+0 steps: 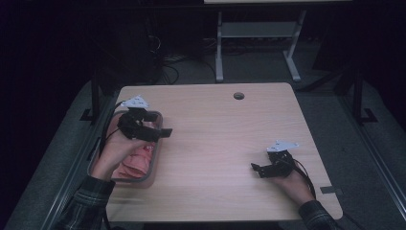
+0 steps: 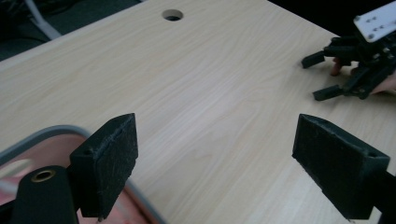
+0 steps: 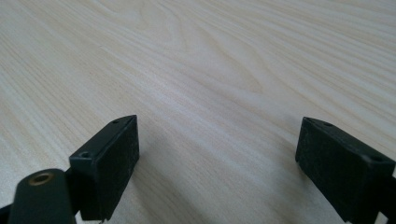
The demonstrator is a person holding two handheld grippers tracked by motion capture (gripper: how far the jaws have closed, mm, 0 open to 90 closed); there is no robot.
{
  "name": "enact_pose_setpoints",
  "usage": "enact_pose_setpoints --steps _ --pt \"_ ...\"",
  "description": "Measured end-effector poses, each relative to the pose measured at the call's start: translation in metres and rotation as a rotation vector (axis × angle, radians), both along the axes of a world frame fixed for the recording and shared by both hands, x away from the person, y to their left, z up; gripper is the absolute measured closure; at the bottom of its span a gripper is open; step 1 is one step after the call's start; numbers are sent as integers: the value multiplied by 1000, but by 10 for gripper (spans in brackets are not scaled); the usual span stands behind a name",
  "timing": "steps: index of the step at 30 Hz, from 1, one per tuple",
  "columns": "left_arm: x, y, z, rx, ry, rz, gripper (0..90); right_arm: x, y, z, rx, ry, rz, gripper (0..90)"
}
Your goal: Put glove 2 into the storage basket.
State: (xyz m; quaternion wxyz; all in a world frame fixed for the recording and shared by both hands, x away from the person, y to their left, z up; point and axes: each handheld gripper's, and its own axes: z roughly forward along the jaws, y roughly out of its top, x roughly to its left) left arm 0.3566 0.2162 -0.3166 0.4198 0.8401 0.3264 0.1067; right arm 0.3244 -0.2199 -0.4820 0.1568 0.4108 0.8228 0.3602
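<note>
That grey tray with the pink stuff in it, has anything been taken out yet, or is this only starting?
Looks like the start. The pink cloth lies in the grey tray and nothing lies on the table. The left gripper hovers open over the tray's rim, holding nothing. The right gripper rests open on the wood. Gripping and moving the cloth remain.

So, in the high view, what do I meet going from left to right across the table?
Grey tray with pink cloth, left tongs over its right rim → table hole → right tongs.
</note>
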Motion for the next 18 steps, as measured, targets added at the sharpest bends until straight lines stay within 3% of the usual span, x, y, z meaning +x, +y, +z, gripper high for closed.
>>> enact_pose_setpoints --steps 11,18 --pt "-9 -38 -25 25 -5 -43 138 0 0 0 0 1 0 128" --pt "-15 -61 -44 64 -8 -86 138 0 0 0 0 0 0 128"
